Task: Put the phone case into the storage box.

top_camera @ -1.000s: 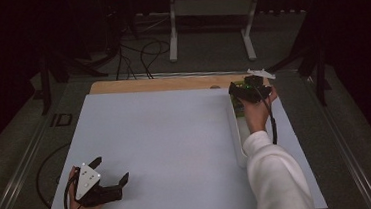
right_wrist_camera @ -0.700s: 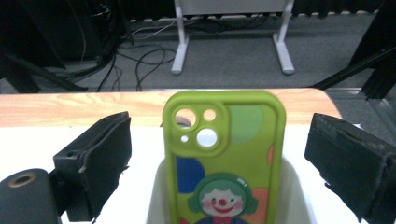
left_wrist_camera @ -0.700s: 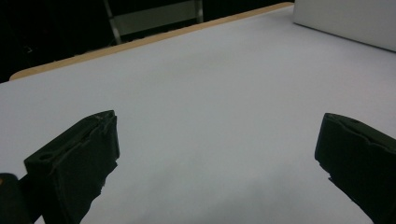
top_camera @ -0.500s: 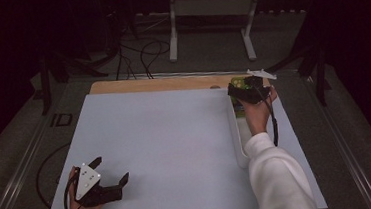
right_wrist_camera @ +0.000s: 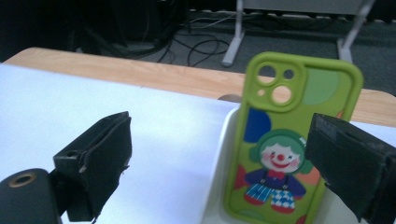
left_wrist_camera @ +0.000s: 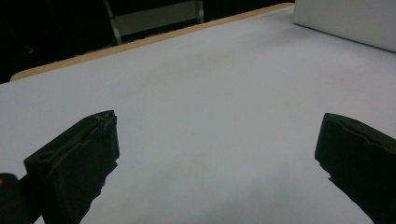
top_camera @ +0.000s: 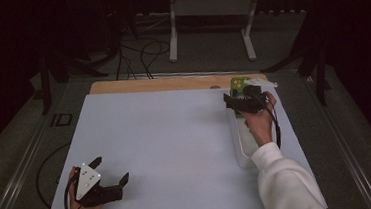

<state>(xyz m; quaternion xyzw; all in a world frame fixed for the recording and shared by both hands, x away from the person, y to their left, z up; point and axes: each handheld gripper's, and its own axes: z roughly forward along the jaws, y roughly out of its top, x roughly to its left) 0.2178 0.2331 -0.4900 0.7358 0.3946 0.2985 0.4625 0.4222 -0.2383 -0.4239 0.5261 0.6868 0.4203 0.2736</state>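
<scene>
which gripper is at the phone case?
The right gripper, at the table's far right: the green clown phone case stands just ahead of its open jaws. The left gripper sits open over bare white table, near left.

From my seat the room beyond the table point(top_camera: 166, 136) sits nearly black; only the white top catches soft overhead light. Both gripper views blur their near jaws. The phone case point(right_wrist_camera: 289, 140) looks slightly soft, its colours vivid, without glare.
</scene>
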